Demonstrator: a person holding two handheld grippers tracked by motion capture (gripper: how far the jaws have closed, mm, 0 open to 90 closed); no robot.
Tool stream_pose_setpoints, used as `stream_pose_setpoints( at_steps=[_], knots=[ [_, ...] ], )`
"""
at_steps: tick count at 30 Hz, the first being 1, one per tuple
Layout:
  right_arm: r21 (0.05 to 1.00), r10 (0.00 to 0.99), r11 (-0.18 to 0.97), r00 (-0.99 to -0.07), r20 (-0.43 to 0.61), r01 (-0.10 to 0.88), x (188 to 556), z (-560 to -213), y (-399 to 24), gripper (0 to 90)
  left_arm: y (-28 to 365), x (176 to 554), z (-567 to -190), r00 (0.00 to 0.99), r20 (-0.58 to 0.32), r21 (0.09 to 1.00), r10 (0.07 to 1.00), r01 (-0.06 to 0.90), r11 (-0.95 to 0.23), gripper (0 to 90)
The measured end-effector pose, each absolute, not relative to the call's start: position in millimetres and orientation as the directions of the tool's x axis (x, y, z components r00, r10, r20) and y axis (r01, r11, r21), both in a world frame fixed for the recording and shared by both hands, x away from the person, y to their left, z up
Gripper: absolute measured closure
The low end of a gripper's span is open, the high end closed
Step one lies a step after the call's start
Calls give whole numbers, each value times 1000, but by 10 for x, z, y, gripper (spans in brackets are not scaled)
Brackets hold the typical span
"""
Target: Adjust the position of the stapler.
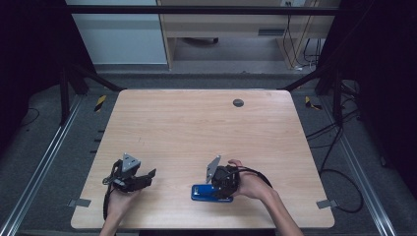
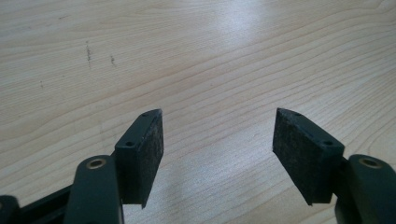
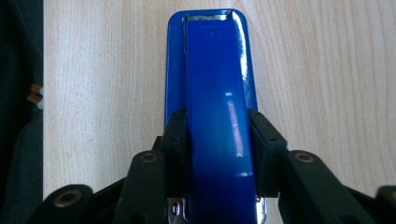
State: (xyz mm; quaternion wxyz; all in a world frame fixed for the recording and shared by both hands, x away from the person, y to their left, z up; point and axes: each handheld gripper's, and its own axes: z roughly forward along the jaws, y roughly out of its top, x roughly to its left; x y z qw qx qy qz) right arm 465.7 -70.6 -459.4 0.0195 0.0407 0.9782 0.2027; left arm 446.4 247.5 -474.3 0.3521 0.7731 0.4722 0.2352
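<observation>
Blue stapler [image 3: 217,116] gripped lengthwise by the right gripper [image 3: 218,154], seen along that gripper's own jaws. The two black pads [image 3: 267,154] sit flush against the stapler's long sides, one on each flank, pinching it across its narrow width; the stapler's body runs straight out ahead of the jaws, its far end well beyond the fingertips and its near end passing back between the jaw arms. Gripping across the narrow width probably gives the flat pads two parallel faces to bear on, so the stapler is unlikely to twist when lifted or slid. The stapler rests flat on the wooden table [image 1: 196,128], close to the person's edge, with the right hand [image 1: 251,184] wrapped around the gripper body behind it. The left gripper [image 2: 217,154] is held apart from the work: its jaws stand spread wide, nothing lies between the pads [image 2: 152,154], and bare wood grain lies ahead of and below them. In the high view the left gripper [image 1: 140,179] lies low over the table, well to the side of the stapler [image 1: 204,192], seemingly kept ready in reserve while the right does the holding.
</observation>
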Motion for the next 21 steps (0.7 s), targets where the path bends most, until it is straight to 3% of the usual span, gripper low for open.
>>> stream_pose_setpoints(
  at_steps=[13, 21],
  knots=[
    [416, -22, 908, -995, -99, -61, 4606, -4581, -706, 659, 2473, 4469, -4746, 448, 34, 762, 894, 567, -313, 333],
    [411, -9, 911, -997, -73, -38, 4626, -4593, -705, 654, 2471, 4467, -4745, 451, 35, 760, 892, 567, -317, 333]
  ],
)
